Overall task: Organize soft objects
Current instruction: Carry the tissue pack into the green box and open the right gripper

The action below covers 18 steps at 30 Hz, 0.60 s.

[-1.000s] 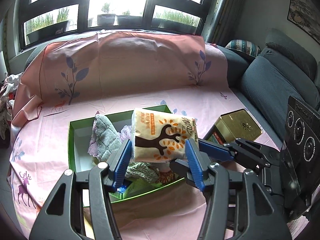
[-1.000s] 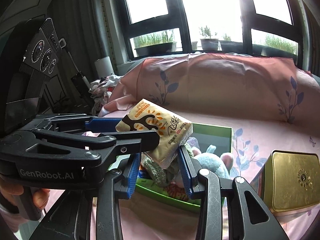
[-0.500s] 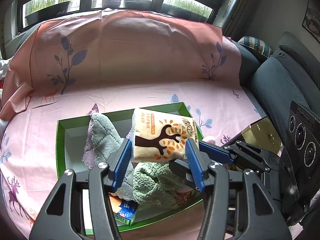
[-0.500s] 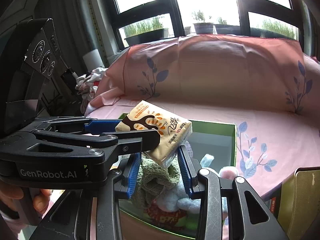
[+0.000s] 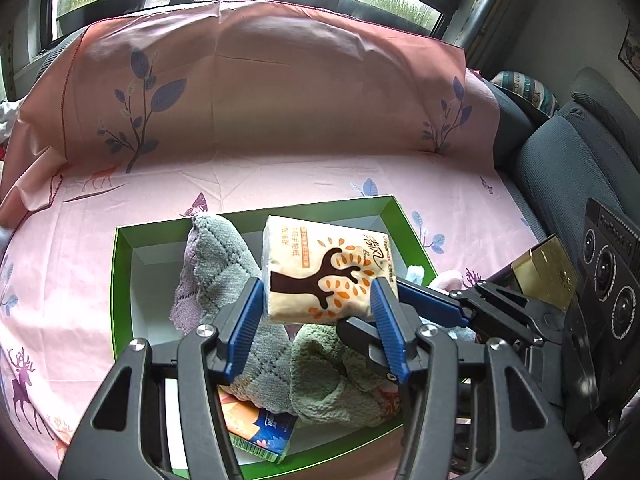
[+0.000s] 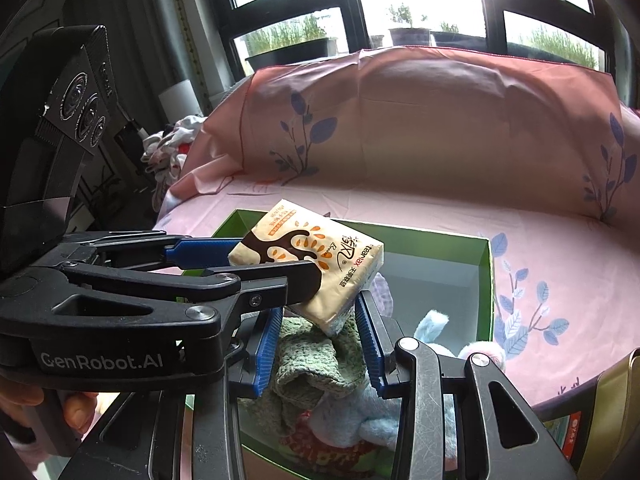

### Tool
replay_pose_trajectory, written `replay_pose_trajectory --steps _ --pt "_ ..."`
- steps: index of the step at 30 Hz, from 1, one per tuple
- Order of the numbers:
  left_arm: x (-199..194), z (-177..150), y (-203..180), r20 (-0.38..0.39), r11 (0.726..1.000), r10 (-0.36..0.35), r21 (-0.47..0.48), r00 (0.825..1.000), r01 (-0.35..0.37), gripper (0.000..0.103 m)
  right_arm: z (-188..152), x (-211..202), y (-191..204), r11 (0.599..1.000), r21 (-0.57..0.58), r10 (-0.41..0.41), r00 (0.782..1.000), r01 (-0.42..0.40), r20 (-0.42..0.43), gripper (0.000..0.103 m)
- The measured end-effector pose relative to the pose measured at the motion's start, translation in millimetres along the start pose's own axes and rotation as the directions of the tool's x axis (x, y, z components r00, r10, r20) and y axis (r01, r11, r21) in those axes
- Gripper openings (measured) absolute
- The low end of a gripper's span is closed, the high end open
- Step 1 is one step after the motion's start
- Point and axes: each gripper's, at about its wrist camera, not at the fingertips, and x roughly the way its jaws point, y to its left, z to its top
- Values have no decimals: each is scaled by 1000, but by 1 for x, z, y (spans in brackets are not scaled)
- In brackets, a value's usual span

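A cream tissue pack point(image 5: 328, 276) printed with a brown tree hangs over the green box point(image 5: 120, 280). My left gripper point(image 5: 316, 292) is shut on its two sides. My right gripper point(image 6: 320, 320) is shut on the pack's point(image 6: 312, 264) lower corner, pinching it across its thickness. In the left wrist view one of the right gripper's blue fingers point(image 5: 432, 304) reaches in from the right. Inside the box lie a grey knit cloth point(image 5: 216, 264), a green towel point(image 5: 328, 376), a second tissue pack point(image 5: 256, 428) and a pale blue plush toy point(image 6: 360, 408).
The box rests on a pink sheet point(image 5: 280, 176) with leaf and deer prints that runs up a backrest. A gold tin point(image 5: 548, 272) stands right of the box. Grey sofa cushions point(image 5: 568, 168) lie further right. A hand point(image 6: 76, 412) grips the left gripper's handle.
Both grippers have carried the tissue pack forward and down, so the green box looks larger and sits right under it. Their grip on the pack is unchanged.
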Motion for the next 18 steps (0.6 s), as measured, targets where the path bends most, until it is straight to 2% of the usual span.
replay_pose_trajectory --steps 18 --pt "10 -4 3 -35 1000 10 -7 999 -11 55 -7 7 -2 1000 28 -10 1000 11 -28 40"
